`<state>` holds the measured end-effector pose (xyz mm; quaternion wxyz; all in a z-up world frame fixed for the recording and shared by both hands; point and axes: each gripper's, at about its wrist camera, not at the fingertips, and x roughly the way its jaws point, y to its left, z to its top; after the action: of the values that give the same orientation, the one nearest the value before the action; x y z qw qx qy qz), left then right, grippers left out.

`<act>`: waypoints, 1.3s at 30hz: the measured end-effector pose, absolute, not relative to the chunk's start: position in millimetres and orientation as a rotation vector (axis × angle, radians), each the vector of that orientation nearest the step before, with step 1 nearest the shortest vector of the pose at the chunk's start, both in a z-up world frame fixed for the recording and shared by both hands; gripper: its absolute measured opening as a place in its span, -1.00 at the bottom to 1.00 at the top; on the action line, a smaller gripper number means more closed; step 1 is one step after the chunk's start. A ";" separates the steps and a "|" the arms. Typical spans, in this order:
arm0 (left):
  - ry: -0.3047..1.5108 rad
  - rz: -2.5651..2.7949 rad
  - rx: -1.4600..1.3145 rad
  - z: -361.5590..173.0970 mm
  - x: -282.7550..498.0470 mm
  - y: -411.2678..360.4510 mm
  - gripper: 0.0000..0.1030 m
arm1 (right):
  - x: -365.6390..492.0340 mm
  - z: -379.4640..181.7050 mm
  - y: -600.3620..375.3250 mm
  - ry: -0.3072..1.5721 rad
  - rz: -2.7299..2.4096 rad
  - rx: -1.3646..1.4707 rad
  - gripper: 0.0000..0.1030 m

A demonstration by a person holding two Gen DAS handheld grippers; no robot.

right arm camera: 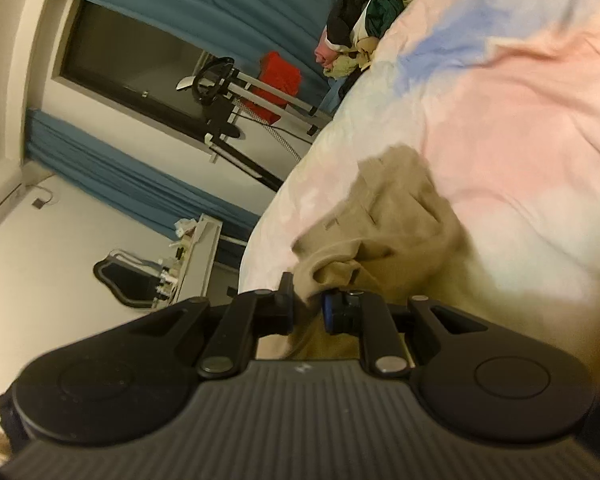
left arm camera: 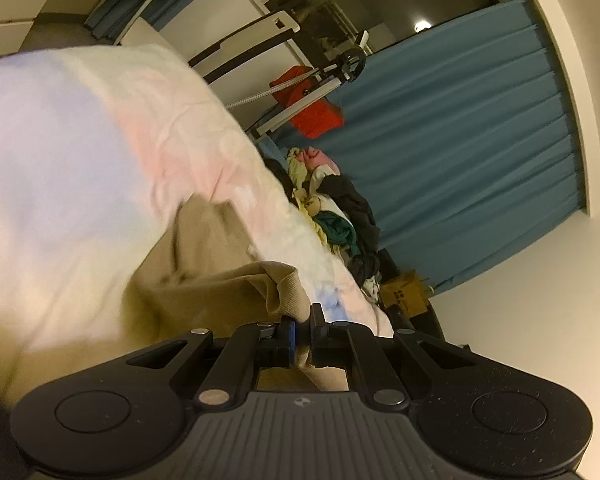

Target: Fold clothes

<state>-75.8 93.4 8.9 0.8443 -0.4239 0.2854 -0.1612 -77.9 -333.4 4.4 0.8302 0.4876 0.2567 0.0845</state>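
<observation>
A beige garment with a ribbed hem hangs from both grippers above a bed covered in a pastel pink, blue and white duvet. My left gripper is shut on the ribbed edge, the cloth pinched between its pads. In the right wrist view the same beige garment drapes down onto the duvet, and my right gripper is shut on a bunched fold of it. Both views are tilted and a little blurred.
A pile of mixed clothes lies at the far end of the bed, seen also as the clothes pile. Beyond it stand blue curtains, a dark window, a red bag on a metal stand and a cardboard box.
</observation>
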 end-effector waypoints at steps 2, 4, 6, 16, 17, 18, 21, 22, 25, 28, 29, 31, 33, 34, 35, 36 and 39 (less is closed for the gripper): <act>0.609 -0.321 -0.885 16.3 -39.8 86.8 -0.88 | -40.7 14.4 -333.4 0.562 0.154 1.034 -0.66; 0.617 -0.291 -0.864 19.7 -2.9 80.1 -0.87 | -3.1 16.5 -334.6 0.588 0.135 1.046 -0.66; 0.631 -0.268 -0.840 15.7 31.3 74.2 -0.87 | 34.2 13.0 -334.1 0.612 0.112 1.027 -0.66; 0.622 -0.250 -0.706 -39.4 131.2 61.1 -0.87 | 111.0 -48.6 -341.2 0.641 0.164 0.958 -0.65; 0.620 -0.253 -0.694 -42.8 135.9 59.4 -0.87 | 115.2 -52.8 -342.3 0.640 0.168 0.963 -0.65; 0.617 -0.255 -0.678 -45.2 139.4 57.8 -0.87 | 118.8 -55.9 -342.3 0.637 0.170 0.967 -0.65; 0.609 -0.261 -0.629 -52.3 149.8 53.0 -0.86 | 130.9 -65.9 -342.6 0.641 0.177 0.976 -0.64; 0.607 -0.263 -0.613 -54.7 153.3 51.4 -0.85 | 134.7 -68.9 -342.4 0.649 0.183 0.974 -0.63; 0.627 -0.251 -0.595 -59.8 156.2 51.0 -0.59 | 141.8 -74.2 -339.9 0.675 0.223 0.953 -0.18; 0.624 -0.240 -0.570 -56.1 150.4 52.4 0.36 | 133.5 -65.8 -332.9 0.641 0.286 0.929 0.73; 0.608 -0.231 -0.546 -52.4 144.9 52.2 0.45 | 127.5 -58.4 -329.0 0.624 0.292 0.897 0.71; 0.581 -0.226 -0.487 -45.3 133.2 49.4 0.57 | 114.5 -42.8 -319.0 0.607 0.293 0.792 0.71; 0.572 -0.244 -0.420 -40.1 120.1 42.9 0.59 | 99.1 -31.5 -308.8 0.589 0.282 0.673 0.71; 0.573 -0.259 -0.391 -38.5 113.2 39.1 0.59 | 90.0 -27.2 -303.9 0.573 0.270 0.614 0.71; 0.579 -0.269 -0.363 -38.4 107.5 35.1 0.59 | 82.2 -24.5 -299.2 0.560 0.257 0.557 0.71; 0.585 -0.279 -0.335 -38.5 101.9 31.0 0.60 | 77.6 -23.6 -295.5 0.559 0.248 0.509 0.71; 0.612 -0.294 -0.276 -44.1 97.1 18.6 0.60 | 76.0 -24.6 -282.4 0.588 0.248 0.397 0.13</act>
<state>97.1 18.6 -44.1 0.9337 -0.1347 0.2990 -0.1436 76.0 -282.4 -24.6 0.9303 0.1937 0.2871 0.1212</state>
